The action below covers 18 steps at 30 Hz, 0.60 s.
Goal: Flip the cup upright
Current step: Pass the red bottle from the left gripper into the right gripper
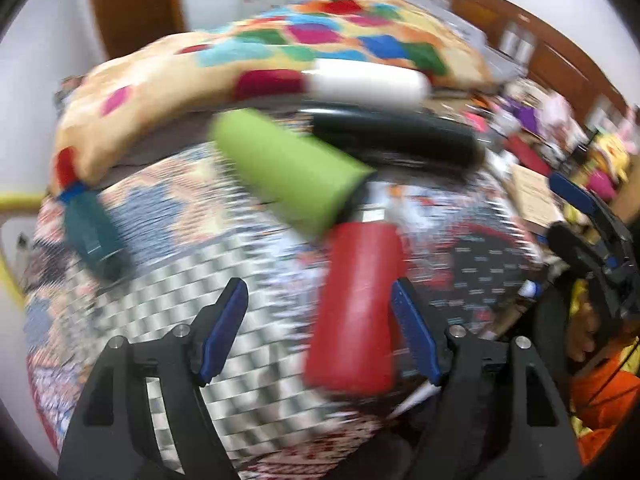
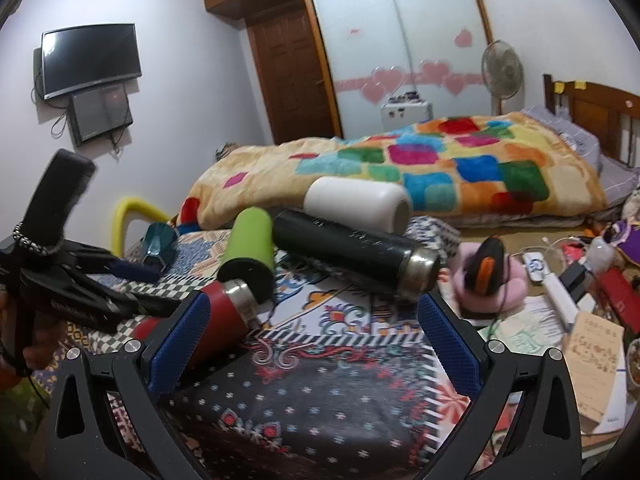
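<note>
between the wide left gripper (image 1: 318, 320) fingers, red cup (image 1: 358, 312) lying down, green cup (image 1: 288, 172) beyond, right gripper (image 2: 314, 344) wide, holding nothing

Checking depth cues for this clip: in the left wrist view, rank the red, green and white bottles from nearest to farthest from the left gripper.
1. Red bottle, between the left gripper fingers.
2. Green bottle, just beyond, left of centre.
3. White bottle, farthest, by the blanket.

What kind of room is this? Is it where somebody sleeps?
Yes, it looks like a bedroom. There is a bed with a wooden headboard and a colourful patchwork blanket on it, a tall wardrobe with sliding doors decorated with pink hearts, and a TV on the wall.
</note>
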Tool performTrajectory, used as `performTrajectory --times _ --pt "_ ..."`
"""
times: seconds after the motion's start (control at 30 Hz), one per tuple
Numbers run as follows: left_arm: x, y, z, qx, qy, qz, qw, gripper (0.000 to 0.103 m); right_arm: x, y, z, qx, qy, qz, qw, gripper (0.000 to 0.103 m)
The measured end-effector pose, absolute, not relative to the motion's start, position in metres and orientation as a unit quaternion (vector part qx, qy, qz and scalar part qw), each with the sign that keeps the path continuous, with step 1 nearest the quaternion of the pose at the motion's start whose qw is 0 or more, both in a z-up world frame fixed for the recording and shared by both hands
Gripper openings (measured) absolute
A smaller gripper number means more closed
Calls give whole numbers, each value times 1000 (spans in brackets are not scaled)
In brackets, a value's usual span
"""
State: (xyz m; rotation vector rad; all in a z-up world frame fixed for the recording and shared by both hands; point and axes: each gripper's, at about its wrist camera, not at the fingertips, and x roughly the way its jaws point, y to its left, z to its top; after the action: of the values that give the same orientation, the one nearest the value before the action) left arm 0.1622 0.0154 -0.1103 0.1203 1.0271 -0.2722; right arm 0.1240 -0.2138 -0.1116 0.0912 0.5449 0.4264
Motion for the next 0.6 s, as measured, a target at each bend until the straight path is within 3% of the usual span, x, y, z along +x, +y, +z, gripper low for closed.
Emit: performTrajectory --times 0.17,0.6 --pt "159 59 -131 47 494 -85 864 74 138 -181 -122 41 305 243 920 101" --pt "136 43 -156 39 475 -152 866 74 160 -128 -140 2 428 275 861 97"
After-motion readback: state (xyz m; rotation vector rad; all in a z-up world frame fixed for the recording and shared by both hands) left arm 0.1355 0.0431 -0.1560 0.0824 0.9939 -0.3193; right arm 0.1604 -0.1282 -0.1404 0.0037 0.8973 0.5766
